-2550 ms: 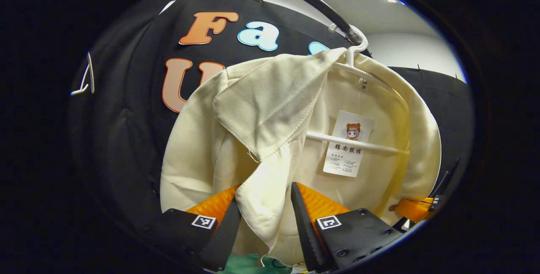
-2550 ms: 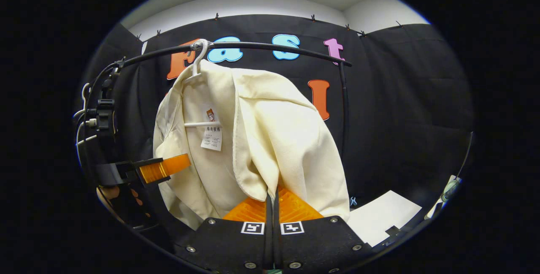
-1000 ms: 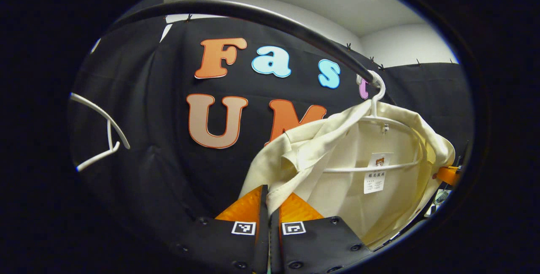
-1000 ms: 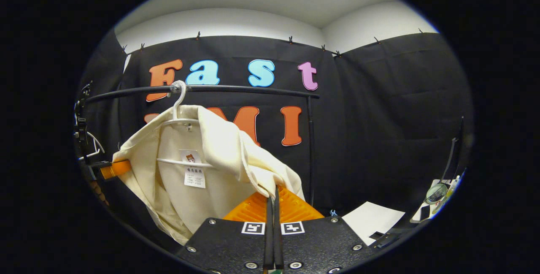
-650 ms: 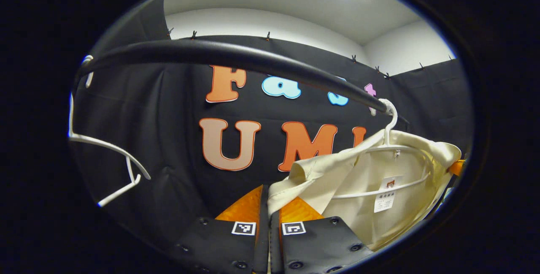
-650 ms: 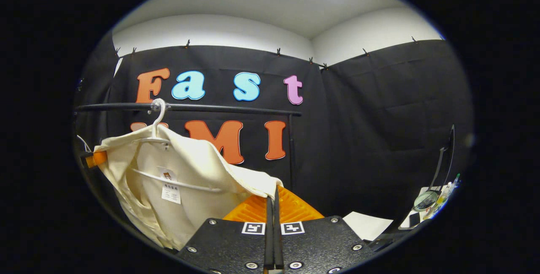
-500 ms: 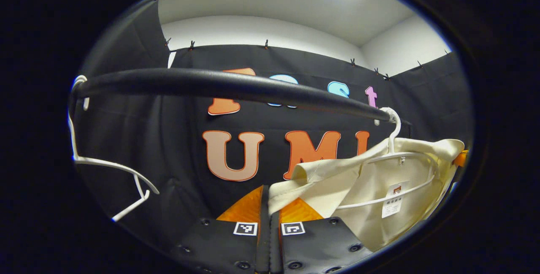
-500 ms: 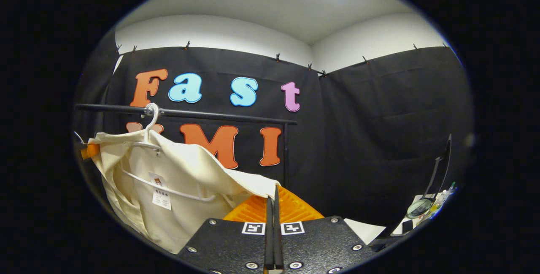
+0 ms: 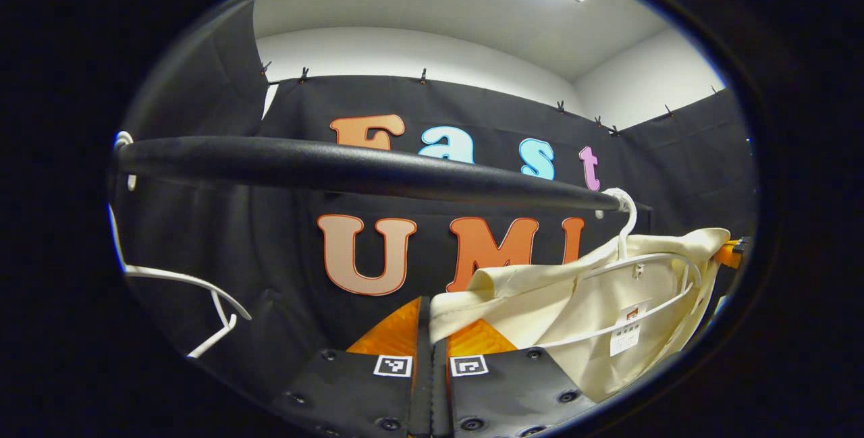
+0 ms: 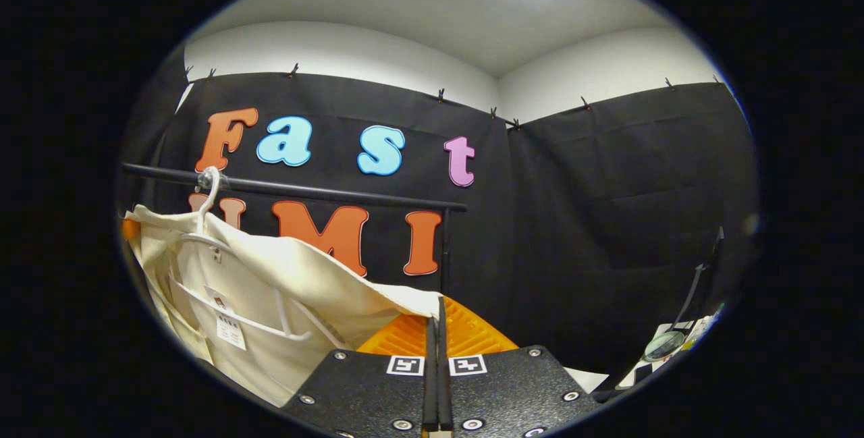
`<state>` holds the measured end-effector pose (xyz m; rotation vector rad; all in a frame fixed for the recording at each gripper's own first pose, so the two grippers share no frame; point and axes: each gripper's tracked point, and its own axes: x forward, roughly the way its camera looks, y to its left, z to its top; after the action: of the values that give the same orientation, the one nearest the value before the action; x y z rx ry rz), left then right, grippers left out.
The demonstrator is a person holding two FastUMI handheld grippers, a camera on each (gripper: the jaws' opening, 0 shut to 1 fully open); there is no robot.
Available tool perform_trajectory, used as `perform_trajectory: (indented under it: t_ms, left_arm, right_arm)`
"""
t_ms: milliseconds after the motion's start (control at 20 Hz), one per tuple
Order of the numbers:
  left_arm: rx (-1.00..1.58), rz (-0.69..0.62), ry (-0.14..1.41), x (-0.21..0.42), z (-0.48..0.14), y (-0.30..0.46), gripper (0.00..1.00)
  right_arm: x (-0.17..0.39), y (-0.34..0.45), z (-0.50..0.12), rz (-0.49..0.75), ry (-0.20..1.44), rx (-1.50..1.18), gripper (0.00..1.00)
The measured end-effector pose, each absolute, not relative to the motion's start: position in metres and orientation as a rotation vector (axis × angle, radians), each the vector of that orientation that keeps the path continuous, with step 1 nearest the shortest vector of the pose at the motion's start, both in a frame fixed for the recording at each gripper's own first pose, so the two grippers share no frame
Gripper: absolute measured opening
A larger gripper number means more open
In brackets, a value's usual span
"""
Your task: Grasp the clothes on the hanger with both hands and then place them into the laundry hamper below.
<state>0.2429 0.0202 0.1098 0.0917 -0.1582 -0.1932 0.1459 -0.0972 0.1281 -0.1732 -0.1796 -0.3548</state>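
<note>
A cream garment (image 9: pixel 607 289) hangs on a white hanger (image 9: pixel 624 222) hooked over the black rail (image 9: pixel 351 168). In the left gripper view, my left gripper (image 9: pixel 430 306) is shut on one front edge of the garment, which stretches taut from the hanger to its fingers. In the right gripper view, my right gripper (image 10: pixel 435 310) is shut on the other front edge of the garment (image 10: pixel 270 276), pulled out sideways from the hanger (image 10: pixel 206 198) on the rail (image 10: pixel 324 192). A paper tag (image 10: pixel 229 330) dangles inside the garment. The right gripper's tip (image 9: pixel 729 254) peeks past the garment's far side.
An empty white hanger (image 9: pixel 182 289) hangs at the rail's left end in the left gripper view. The rail's upright post (image 10: pixel 444 249) stands right of the garment. A white sheet (image 10: pixel 587 377) and a round glass object (image 10: pixel 665 345) lie low at the right.
My left gripper closed on the garment's edge. Both grippers then rose towards rail height and spread apart, drawing the garment's front edges outward and taut; the hanger stays hooked on the rail.
</note>
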Motion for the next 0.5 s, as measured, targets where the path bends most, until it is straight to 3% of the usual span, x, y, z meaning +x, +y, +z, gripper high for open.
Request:
perform_trajectory:
  t_ms: [500]
  left_arm:
    - [0.103, -0.087, -0.148, 0.261, 0.104, 0.043, 0.07]
  right_arm:
    - [0.199, -0.082, 0.065, -0.214, -0.045, -0.111, 0.0]
